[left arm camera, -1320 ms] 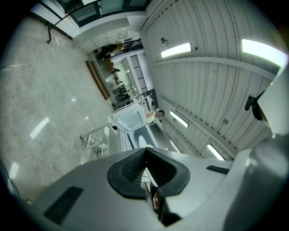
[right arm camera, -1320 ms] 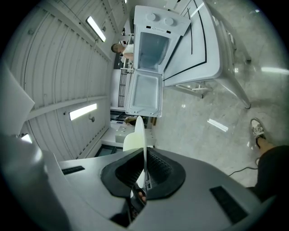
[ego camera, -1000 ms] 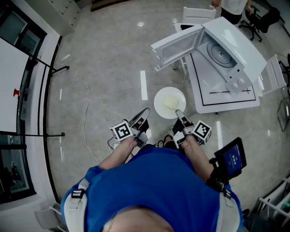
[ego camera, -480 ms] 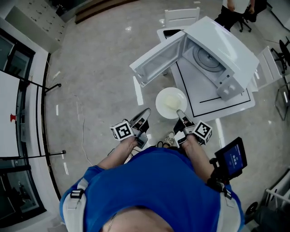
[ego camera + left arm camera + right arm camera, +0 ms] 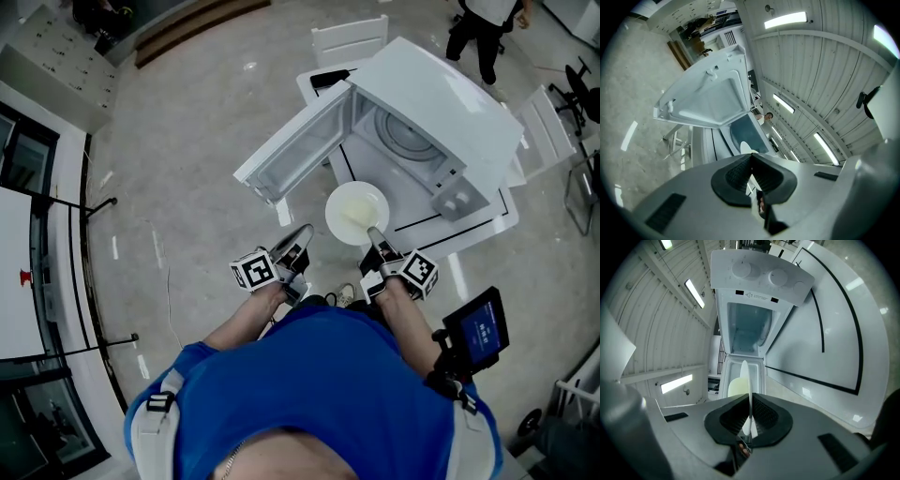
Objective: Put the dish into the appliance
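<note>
A white plate (image 5: 354, 212) with a pale yellow centre is held level in front of me; my right gripper (image 5: 373, 232) is shut on its near rim. In the right gripper view the plate (image 5: 745, 380) stands edge-on between the pads. Just beyond the plate is the white microwave (image 5: 433, 103), with its door (image 5: 292, 155) swung wide to the left and its cavity (image 5: 403, 136) and turntable showing. The cavity (image 5: 747, 329) lies straight ahead in the right gripper view. My left gripper (image 5: 304, 231) hangs beside the plate, shut and with nothing in it.
The microwave stands on a white table (image 5: 487, 220) marked with a black line. White chairs (image 5: 352, 39) stand behind and to the right of it. A person (image 5: 483, 23) stands at the far back. A small screen (image 5: 480, 323) is strapped to my right forearm.
The microwave and its table have slid closer and leftward in the head view as I carried the plate up to it. Both grippers keep the same pose in front of me.
</note>
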